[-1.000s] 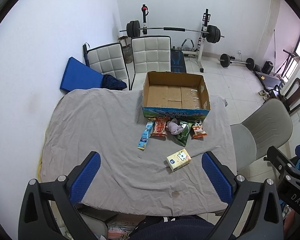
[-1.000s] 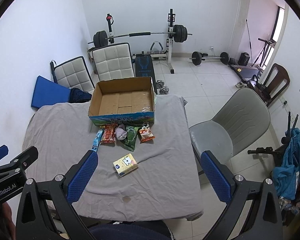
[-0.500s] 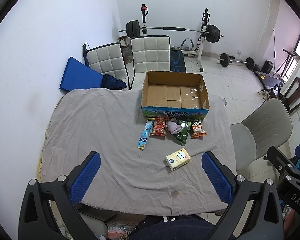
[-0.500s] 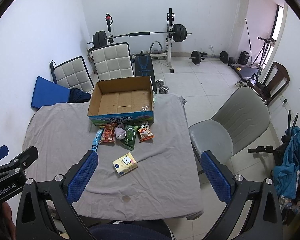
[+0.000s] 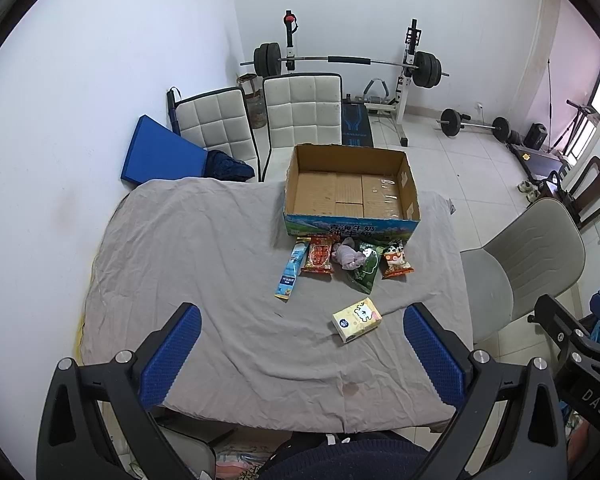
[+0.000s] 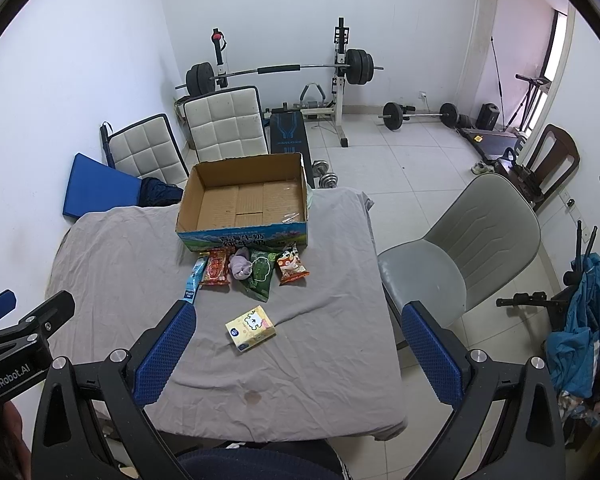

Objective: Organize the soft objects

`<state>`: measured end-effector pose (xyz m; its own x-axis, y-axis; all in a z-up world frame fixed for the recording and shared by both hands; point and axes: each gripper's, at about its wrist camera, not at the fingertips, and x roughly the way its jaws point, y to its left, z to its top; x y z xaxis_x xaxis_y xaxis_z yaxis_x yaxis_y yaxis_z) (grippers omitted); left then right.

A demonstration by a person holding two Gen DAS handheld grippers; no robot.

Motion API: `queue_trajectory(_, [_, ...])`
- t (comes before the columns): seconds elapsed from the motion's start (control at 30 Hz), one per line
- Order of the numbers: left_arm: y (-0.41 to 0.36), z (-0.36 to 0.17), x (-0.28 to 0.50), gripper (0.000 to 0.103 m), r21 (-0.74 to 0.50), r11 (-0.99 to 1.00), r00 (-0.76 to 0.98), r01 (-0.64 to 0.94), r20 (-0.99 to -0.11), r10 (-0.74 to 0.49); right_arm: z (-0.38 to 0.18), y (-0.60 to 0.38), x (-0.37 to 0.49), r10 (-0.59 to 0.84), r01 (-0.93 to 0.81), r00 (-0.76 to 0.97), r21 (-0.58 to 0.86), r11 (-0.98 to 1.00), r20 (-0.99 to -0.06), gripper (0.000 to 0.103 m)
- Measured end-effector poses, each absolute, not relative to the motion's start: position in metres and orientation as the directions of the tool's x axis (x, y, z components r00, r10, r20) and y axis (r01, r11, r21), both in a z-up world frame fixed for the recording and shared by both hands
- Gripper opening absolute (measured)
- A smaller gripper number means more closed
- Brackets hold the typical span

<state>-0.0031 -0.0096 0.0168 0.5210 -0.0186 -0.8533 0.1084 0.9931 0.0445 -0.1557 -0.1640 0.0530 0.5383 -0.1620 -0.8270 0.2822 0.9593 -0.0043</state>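
An open, empty cardboard box [image 5: 352, 192] [image 6: 246, 200] stands at the far side of a table covered with grey cloth [image 5: 204, 264] [image 6: 132, 248]. In front of it lie a blue stick pack [image 5: 291, 270], a red snack bag [image 5: 319, 254], a grey-pink soft bundle [image 5: 348, 257] [image 6: 241, 265], a green bag [image 5: 366, 270] [image 6: 260, 276] and an orange bag [image 5: 396, 263]. A yellow tissue pack [image 5: 357, 319] [image 6: 251, 328] lies nearer. My left gripper [image 5: 300, 354] and right gripper [image 6: 298, 354] are open and empty, high above the table's near edge.
A grey chair [image 6: 456, 248] stands at the table's right side. Two white padded chairs [image 5: 300, 112] and a blue mat [image 5: 160, 156] are behind the table. A barbell rack [image 5: 348, 60] stands by the back wall. Clothes [image 6: 580, 320] hang at the far right.
Both views have shifted very slightly; the objects on the table have not moved and both grippers stay open.
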Motion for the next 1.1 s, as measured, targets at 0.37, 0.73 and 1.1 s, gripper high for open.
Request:
queue_trajectory(0.37, [-0.0094,0.0167,-0.0033,0.103,0.044,0.993,0.522,0.108,-0.853,-0.019,0.0535,-0.1647,-0.1579,-0.163,0.282,0.539,-0.005,0.959,-0.827,0.103])
queue_trajectory(0.73, [-0.0114,0.0201,-0.0017,0.103,0.042,0.993,0.525,0.107,-0.851,-0.021,0.0577,-0.1614,-0.1597,-0.164,0.282,0.545,-0.005,0.959,-0.822,0.103])
queue_trajectory(1.1, [-0.0118,0.0199,-0.0024,0.103,0.04,0.993,0.527,0.107,-0.85,-0.022,0.0564,-0.1597,-0.1616,-0.169,0.278,0.549,-0.012,0.961,-0.819,0.103])
